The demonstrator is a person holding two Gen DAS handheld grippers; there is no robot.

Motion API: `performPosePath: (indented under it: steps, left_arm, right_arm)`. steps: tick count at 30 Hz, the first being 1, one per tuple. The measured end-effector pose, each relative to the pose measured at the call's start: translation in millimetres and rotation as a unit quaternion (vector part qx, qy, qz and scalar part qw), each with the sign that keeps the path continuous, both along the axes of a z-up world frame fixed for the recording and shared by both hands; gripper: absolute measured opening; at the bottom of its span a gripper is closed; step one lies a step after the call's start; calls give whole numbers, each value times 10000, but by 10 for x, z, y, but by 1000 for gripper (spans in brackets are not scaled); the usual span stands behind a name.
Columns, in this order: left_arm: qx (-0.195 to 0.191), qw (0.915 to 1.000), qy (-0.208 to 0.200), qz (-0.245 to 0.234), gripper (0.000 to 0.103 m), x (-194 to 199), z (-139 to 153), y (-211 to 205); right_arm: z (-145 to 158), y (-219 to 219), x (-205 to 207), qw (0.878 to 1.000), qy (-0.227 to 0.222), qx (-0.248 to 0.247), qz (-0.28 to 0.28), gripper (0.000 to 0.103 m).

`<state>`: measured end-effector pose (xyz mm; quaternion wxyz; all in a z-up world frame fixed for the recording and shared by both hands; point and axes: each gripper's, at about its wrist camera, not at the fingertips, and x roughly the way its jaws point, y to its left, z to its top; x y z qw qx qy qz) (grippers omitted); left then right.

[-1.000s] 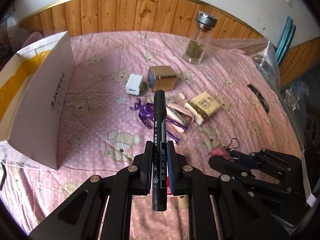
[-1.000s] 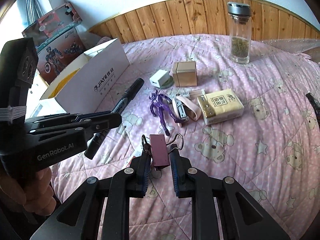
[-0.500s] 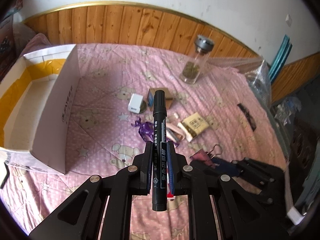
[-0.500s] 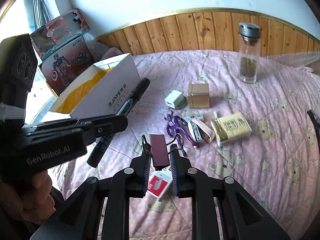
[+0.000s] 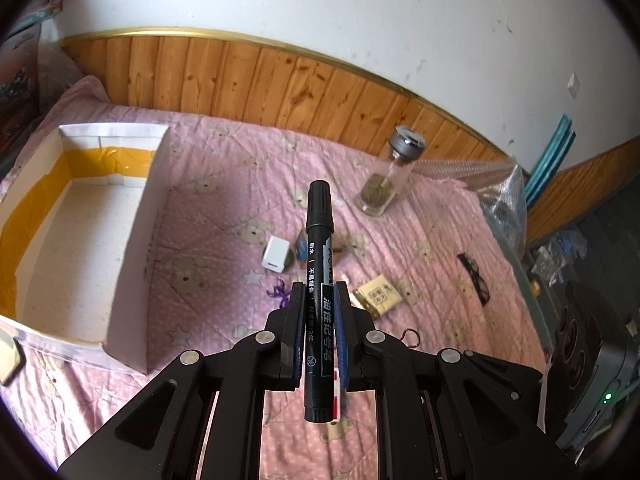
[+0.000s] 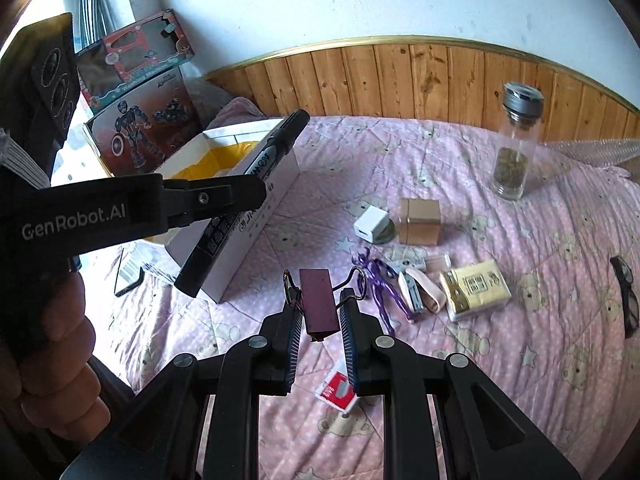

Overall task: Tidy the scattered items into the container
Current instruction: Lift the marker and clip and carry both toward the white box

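L tongs (image 5: 319, 312) are clamping the black marker (image 5: 319, 248), long axis running 12–6 along the fingers. The open white box (image 5: 80, 216) is sitting on the bed at 10 o'clock, so L is nearer. R tongs (image 6: 319, 312) are gripping a maroon binder clip (image 6: 319, 300), w/ the box at 11.

Counted: one black marker pen (image 5: 319, 264), one maroon binder clip (image 6: 319, 305), one white cardboard box (image 5: 132, 240), one glass jar (image 6: 514, 152), one white charger cube (image 6: 370, 224), one gold tin cube (image 6: 419, 222), one pair of black glasses (image 6: 624, 296) at three o'clock.
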<state>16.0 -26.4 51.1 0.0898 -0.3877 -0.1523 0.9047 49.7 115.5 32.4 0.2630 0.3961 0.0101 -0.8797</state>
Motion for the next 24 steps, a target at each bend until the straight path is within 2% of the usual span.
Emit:
performPosePath:
  steps: [12,24]
  left_arm:
    - [318,9988,-9,377,13,-78,93,-604]
    - [613,9964,133,574,13,-173,261,-1087]
  right_arm:
    - [298,-392,-154,9995,201,49,242,20]
    - [377,-685,-372,9990,140,55,426,20]
